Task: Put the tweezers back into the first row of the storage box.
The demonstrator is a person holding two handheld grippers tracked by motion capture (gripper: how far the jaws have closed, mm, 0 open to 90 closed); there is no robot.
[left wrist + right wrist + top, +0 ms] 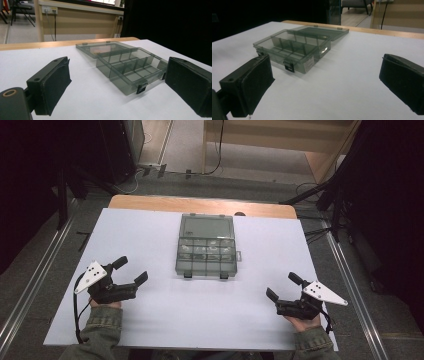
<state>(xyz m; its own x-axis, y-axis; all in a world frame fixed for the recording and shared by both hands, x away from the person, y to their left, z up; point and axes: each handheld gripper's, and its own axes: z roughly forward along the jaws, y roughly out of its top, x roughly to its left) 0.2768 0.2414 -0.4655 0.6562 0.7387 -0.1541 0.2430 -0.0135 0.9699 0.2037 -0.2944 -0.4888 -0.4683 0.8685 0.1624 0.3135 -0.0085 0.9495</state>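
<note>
A smoky clear plastic compartment box (205, 254) lies open in the middle of the white table top, its lid (206, 226) folded flat toward the far side. The box (130, 68) has several divided cells and two dark latches on its near wall. My left gripper (131, 270) rests open near the table's front left, well short of the box, nothing between its pads. At the front right my right gripper (282, 286) is open too, and empty. Each gripper view looks between wide-spread jaws at the box (290, 50).
The white sheet (150, 320) covers a wooden table whose far edge (200, 205) shows bare. Dark stands and cables ring the table on the floor. A pale wooden cabinet (280, 135) stands beyond.
</note>
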